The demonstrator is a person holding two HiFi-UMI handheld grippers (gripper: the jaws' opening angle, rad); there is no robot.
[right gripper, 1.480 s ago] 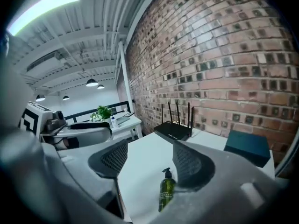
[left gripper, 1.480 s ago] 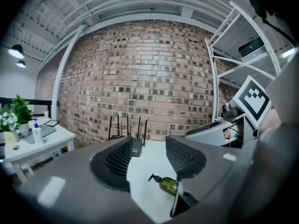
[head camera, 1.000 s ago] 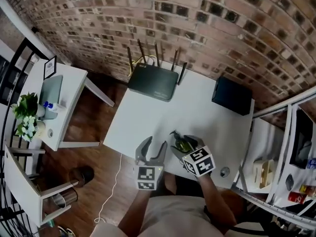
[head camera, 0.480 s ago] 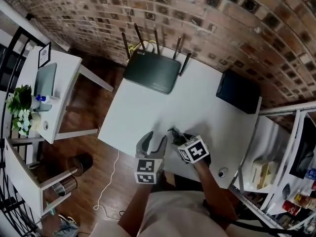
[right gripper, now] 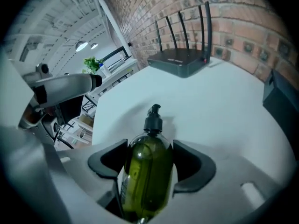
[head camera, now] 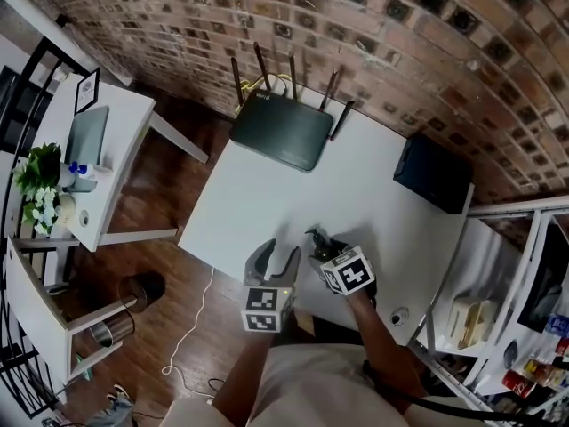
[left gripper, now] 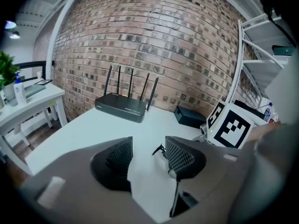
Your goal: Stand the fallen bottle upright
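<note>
An olive-green bottle (right gripper: 148, 171) with a black pump top is clamped between the jaws of my right gripper (right gripper: 149, 155). It lies along the jaws, pump end pointing away and down at the white table (head camera: 267, 185). In the head view my right gripper (head camera: 324, 245) is over the table's near edge, and only the pump and a sliver of the bottle (head camera: 320, 241) show past it. My left gripper (head camera: 282, 249) hovers just to its left, a gap between its fingers and nothing in it. In the left gripper view my left gripper (left gripper: 147, 148) shows bare table through that gap.
A black router (head camera: 281, 130) with several antennas sits at the table's far edge, a black box (head camera: 435, 173) at the far right corner. A white side desk (head camera: 98, 176) with a plant stands to the left, a shelf rack (head camera: 524, 265) to the right. A brick wall lies behind.
Both grippers have sunk toward the table, the right one more, carrying the bottle and tipping it further down. The left gripper has rolled a little.
</note>
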